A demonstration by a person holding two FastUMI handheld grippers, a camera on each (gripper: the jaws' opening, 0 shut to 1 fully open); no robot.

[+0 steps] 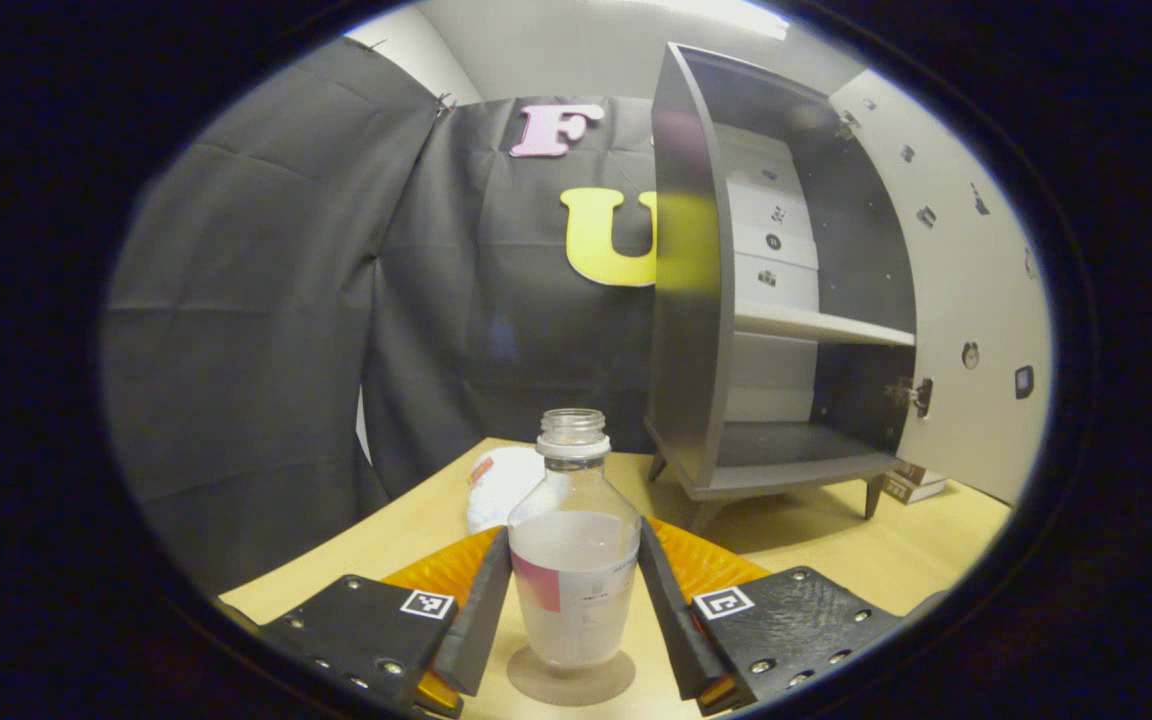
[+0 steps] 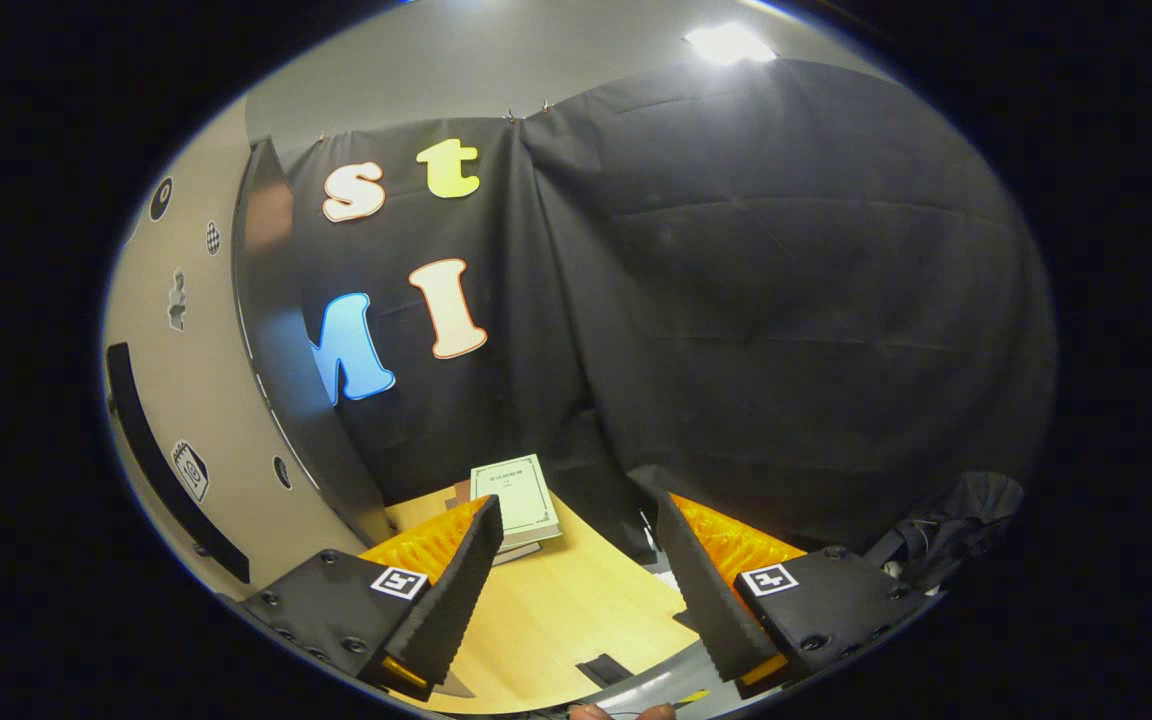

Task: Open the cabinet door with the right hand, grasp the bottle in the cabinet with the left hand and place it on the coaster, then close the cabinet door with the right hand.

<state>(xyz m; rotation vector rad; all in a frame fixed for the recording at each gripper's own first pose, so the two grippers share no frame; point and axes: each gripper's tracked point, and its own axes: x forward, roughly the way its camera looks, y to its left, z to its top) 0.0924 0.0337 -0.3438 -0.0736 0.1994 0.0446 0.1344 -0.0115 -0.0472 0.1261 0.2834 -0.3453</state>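
In the left gripper view a clear, capless bottle (image 1: pixel 574 560) with a pale label stands upright on a round brown coaster (image 1: pixel 544 686) on the wooden table. My left gripper (image 1: pixel 574 535) holds it, one finger pressed against each side. Behind it the grey cabinet (image 1: pixel 681 300) stands open with bare shelves, and its pale door (image 1: pixel 966 300) is swung out to the right. In the right gripper view my right gripper (image 2: pixel 576 505) is open and holds nothing. It hovers over the table just right of the cabinet door (image 2: pixel 166 400).
A white crumpled object (image 1: pixel 498 482) lies behind the bottle. A small box (image 1: pixel 911 487) sits under the open door. A pale booklet (image 2: pixel 516 495) lies on the table (image 2: pixel 556 610) ahead of my right gripper, and a black bag (image 2: pixel 956 520) is at the right.
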